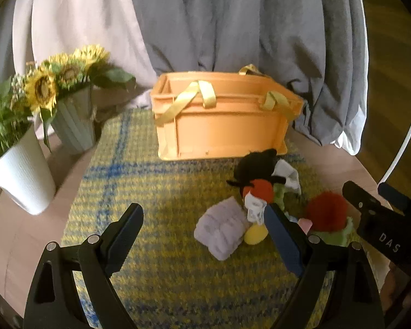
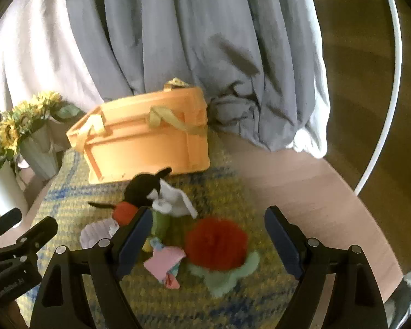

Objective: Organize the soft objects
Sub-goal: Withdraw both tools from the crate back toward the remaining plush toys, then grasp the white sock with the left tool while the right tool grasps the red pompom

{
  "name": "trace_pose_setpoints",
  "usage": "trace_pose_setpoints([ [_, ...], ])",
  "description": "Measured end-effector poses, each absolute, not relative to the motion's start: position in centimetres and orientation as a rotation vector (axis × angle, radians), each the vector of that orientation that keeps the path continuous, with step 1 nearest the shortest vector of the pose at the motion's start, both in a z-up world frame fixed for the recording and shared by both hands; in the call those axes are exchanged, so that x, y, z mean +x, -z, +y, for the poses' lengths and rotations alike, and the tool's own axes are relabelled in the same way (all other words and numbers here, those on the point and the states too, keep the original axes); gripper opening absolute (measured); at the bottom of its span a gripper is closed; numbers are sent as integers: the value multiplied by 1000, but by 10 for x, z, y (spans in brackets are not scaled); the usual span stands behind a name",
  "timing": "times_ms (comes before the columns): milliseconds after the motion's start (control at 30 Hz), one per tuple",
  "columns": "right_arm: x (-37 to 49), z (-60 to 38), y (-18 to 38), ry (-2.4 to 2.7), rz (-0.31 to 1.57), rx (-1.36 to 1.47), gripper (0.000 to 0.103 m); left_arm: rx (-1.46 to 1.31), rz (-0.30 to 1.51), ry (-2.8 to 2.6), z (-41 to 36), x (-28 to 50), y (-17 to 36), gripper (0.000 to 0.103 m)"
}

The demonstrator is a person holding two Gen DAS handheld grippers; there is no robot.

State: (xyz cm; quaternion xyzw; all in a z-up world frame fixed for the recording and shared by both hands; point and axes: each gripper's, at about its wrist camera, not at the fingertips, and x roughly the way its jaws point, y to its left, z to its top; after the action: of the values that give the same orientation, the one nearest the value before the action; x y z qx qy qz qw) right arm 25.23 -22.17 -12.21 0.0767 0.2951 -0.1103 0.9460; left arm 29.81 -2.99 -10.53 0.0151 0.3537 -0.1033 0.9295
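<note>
Both claws released & empty, left gripper (image 1: 205, 235) over folded lavender cloth (image 1: 222, 229), right gripper (image 2: 208, 238) framing red pom-pom (image 2: 216, 242), prob. for orange crate (image 1: 222, 126) behind the pile.

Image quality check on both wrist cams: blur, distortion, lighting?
Left wrist: strong fisheye bend and dark corners; mat weave and toy pile soft, crate sharper; light from the left, white vase bright.
Right wrist: same barrel warp; red pompom and pink cloth smeared, likely motion blur; crate front washed out by glare.
</note>
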Motion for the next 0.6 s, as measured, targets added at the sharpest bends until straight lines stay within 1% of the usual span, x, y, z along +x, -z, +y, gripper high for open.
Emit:
trace_pose_setpoints([
  [133,255,-225,136,229,638,184,85,1,772,211,-29,301,117,90],
  [467,267,-230,166,267,708,193,85,-46,814,194,-31,311,146,89],
  [600,277,-233,179,277,737,205,85,-88,843,181,-29,321,159,83],
])
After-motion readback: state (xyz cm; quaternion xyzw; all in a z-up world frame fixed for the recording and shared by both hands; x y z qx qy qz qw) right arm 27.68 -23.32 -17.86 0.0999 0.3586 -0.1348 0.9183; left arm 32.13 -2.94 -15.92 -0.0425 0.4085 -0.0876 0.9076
